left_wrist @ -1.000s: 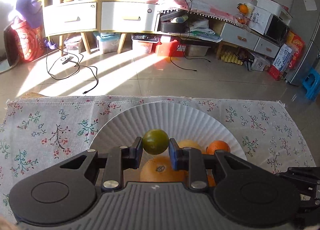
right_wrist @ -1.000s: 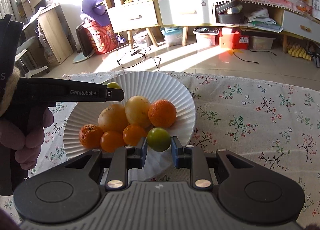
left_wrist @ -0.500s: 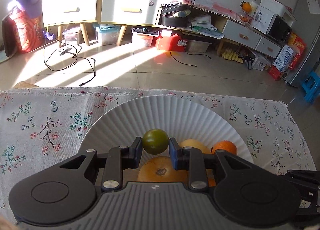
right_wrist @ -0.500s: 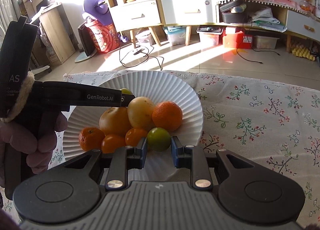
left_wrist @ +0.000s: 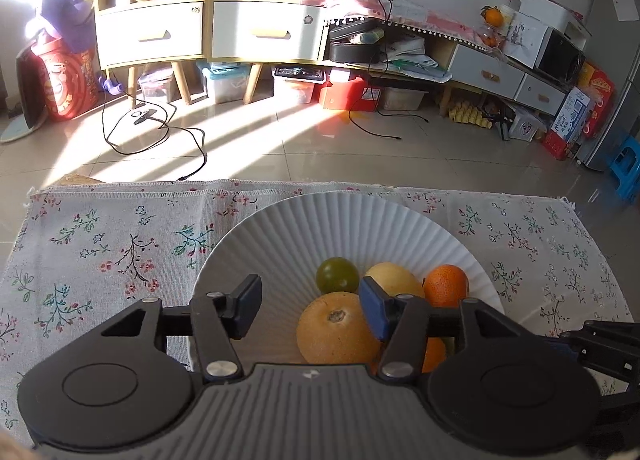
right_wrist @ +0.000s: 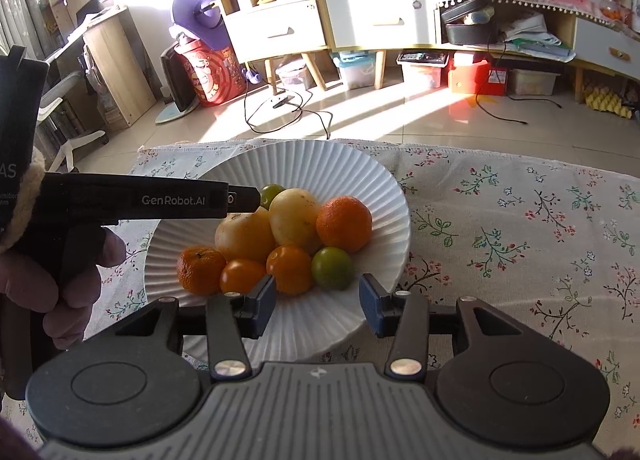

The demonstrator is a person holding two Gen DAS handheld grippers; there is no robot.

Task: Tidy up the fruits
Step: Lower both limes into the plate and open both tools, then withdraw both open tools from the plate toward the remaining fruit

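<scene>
1. Left gripper (left_wrist: 308, 310): jaws opening, pads clear of everything, nothing gripped. The small round dark-green fruit (left_wrist: 337, 274) sits ahead of the fingertips on the plate, loose, not between the pads.
2. Right gripper (right_wrist: 318, 302): jaws also opening, nothing clamped. The small round light-green fruit (right_wrist: 332, 268) rests on the plate just ahead of the gap, touching neither pad.
3. White ribbed round plate (right_wrist: 384, 196) sits on the floral-print cloth (right_wrist: 520, 220), towards the cloth's left half in the right wrist view.
4. Pile on the plate, right wrist view: large pale-yellow round fruit (right_wrist: 294, 218) in the middle, large yellow-orange round fruit (right_wrist: 244, 236) touching its left, bumpy orange mandarin (right_wrist: 344, 224) on its right. Front row: small orange mandarin (right_wrist: 200, 270) at left, two smooth orange small fruits (right_wrist: 242, 276) (right_wrist: 289, 268) beside it, then the light-green one at the right end.
5. The dark-green fruit is at the back of the pile, mostly hidden behind the left gripper's black arm in the right wrist view.
6. The person's left hand (right_wrist: 52, 280) grips the handle of the left gripper, at the left edge of the right wrist view.
7. All visible fruit is on the plate; none on the cloth.
</scene>
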